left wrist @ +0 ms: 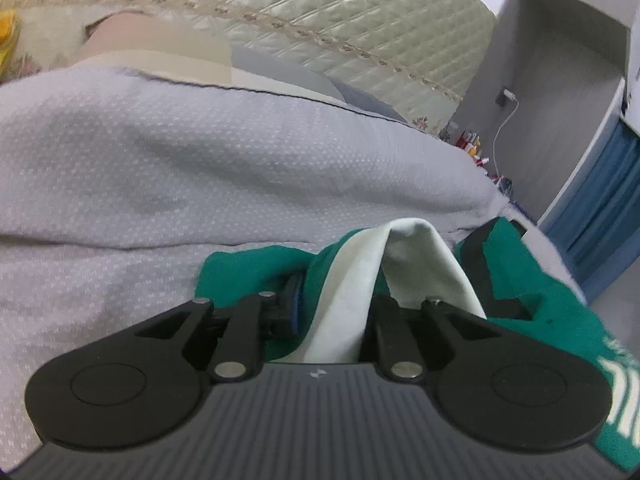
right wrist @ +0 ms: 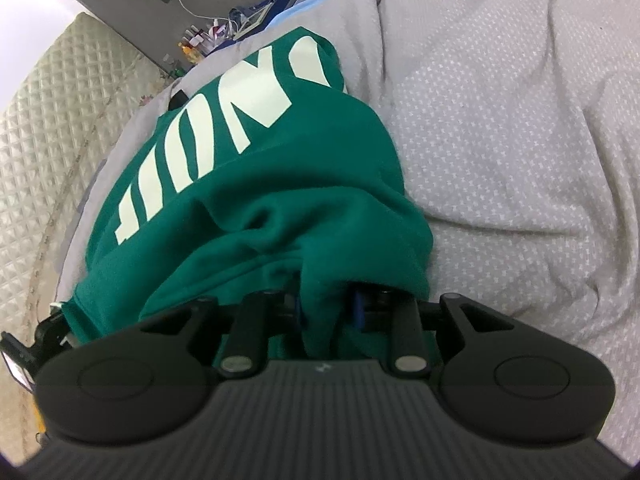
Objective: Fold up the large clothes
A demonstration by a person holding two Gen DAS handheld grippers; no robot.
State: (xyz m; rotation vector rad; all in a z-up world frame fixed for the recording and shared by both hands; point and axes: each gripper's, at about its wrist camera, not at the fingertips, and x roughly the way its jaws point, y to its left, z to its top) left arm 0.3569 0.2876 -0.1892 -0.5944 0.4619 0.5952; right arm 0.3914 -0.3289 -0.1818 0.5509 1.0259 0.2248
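Observation:
A green sweatshirt [right wrist: 248, 152] with large cream letters lies bunched on a grey dotted bedspread [right wrist: 500, 120]. In the right wrist view my right gripper [right wrist: 326, 308] is low over its near edge, and a thick green fold fills the gap between the blue-edged pads [right wrist: 358, 304]. In the left wrist view my left gripper [left wrist: 336, 312] is shut on another part of the sweatshirt [left wrist: 532, 292]. There a cream band [left wrist: 400, 256] tents up between the fingers and hides the right fingertip.
The bedspread [left wrist: 200, 168] stretches wide beyond the garment. Beige pillows [left wrist: 160, 52] and a quilted cream cover [left wrist: 360, 12] lie at the far side. Small bottles [left wrist: 472, 144], a charger cable [left wrist: 508, 96] and grey walls stand past the bed's corner.

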